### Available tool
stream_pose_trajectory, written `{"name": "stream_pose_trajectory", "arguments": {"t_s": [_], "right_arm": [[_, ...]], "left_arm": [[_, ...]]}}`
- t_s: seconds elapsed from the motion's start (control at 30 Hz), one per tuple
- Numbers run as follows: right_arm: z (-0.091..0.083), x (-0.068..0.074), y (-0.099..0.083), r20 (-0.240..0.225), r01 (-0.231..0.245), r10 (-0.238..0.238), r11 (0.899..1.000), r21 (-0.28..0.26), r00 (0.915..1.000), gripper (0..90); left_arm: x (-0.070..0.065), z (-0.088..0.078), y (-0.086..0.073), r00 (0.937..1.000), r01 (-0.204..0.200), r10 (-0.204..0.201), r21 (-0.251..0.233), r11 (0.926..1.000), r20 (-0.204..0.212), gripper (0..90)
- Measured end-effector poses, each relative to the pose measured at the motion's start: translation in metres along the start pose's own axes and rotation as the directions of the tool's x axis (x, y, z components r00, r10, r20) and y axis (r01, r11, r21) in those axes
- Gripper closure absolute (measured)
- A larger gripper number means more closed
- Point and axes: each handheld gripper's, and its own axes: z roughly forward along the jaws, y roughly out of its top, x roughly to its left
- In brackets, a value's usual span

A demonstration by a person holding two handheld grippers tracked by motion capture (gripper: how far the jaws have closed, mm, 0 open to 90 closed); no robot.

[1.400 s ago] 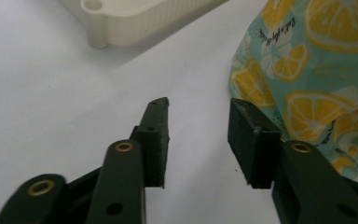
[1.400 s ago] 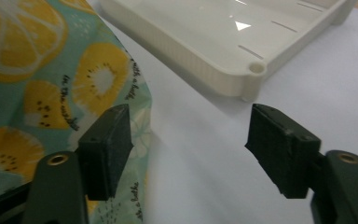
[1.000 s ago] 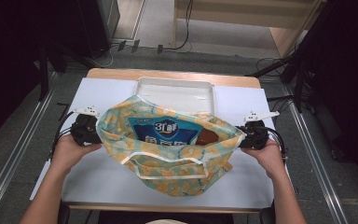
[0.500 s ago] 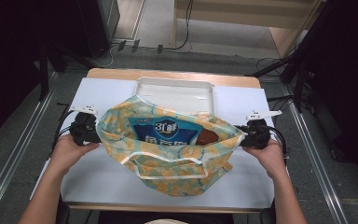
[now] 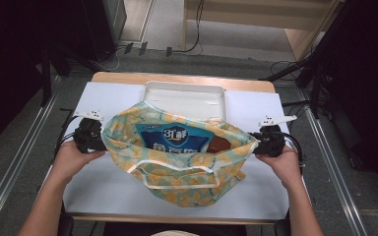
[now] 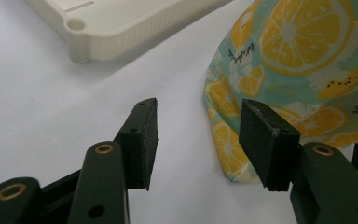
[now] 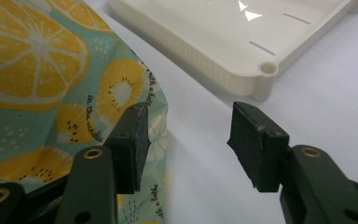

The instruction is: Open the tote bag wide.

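- Lemon-printed fabric of the tote bag [image 5: 177, 167] spreads across the lower middle of the high view, lying on the white table cover [image 5: 103, 187]. Its mouth gapes upward, and its long axis runs left to right across the frame, from one gripper to the other.
- Near the bottom edge, the bag's white-trimmed handle [image 5: 177, 174] droops over the front panel toward the person.
- At the left end, the left gripper [image 5: 91, 137] sits just beside the bag's corner. In the left gripper view its jaws stand spread with bare table between them, and the bag's edge [image 6: 228, 140] lies at the right-hand jaw, not pinched.
- At the right end, the right gripper [image 5: 270, 142] is in the matching place. Its jaws have just been closing a little, yet in the right gripper view they stand apart, with the fabric edge [image 7: 156, 126] at the left-hand jaw and nothing clamped.
- Inside the mouth, a blue snack packet [image 5: 177, 137] stands with its printed face toward the camera, and a brown item [image 5: 221, 143] is tucked to its right; I cannot tell what that one is.
- Judging from this, the step in hand is taking hold of the two ends of the rim. To do it well, each gripper should slide so one jaw goes inside the hem and one outside, then close on a single layer, both at equal height so the contents do not tip.
- Farther up the frame, a cream tray [image 5: 152, 96] sits behind the bag, partly covered by its back rim.
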Motion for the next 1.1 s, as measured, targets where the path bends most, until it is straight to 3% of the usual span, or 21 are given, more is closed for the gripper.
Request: {"name": "stream_pose_trajectory", "arguments": {"t_s": [0.23,0.4,0.77,0.87,1.03,1.1], "right_arm": [[-0.001,0.0,0.001,-0.014,-0.025,0.026,0.999,0.019,0.9996,48.5],[-0.002,0.001,0.0,-0.016,0.003,-0.002,1.0,0.015,0.9999,48.5],[-0.004,0.003,0.002,-0.013,0.0,0.001,1.0,0.003,0.9999,48.6],[-0.005,0.004,0.005,-0.03,0.009,-0.009,1.0,0.005,0.9995,49.3],[-0.015,0.003,0.012,-0.043,0.014,-0.014,1.0,0.001,0.999,50.8],[-0.022,0.003,0.017,-0.063,0.01,-0.01,1.0,-0.005,0.998,51.6]], "left_arm": [[0.002,0.001,0.0,0.9999,0.011,-0.011,0.01,0.9999,0.007,47.5],[-0.001,0.0,0.002,1.0,0.002,-0.003,0.004,1.0,0.008,47.5],[-0.001,0.001,0.003,1.0,-0.004,0.004,0.008,1.0,0.005,50.1],[0.001,0.001,0.004,0.9995,0.003,-0.003,0.015,0.9999,0.031,49.9],[0.002,-0.01,0.009,0.9969,0.004,-0.003,-0.014,0.9999,0.078,50.9],[0.0,-0.017,0.015,0.9979,-0.015,0.015,-0.002,0.9999,0.062,51.3]]}}
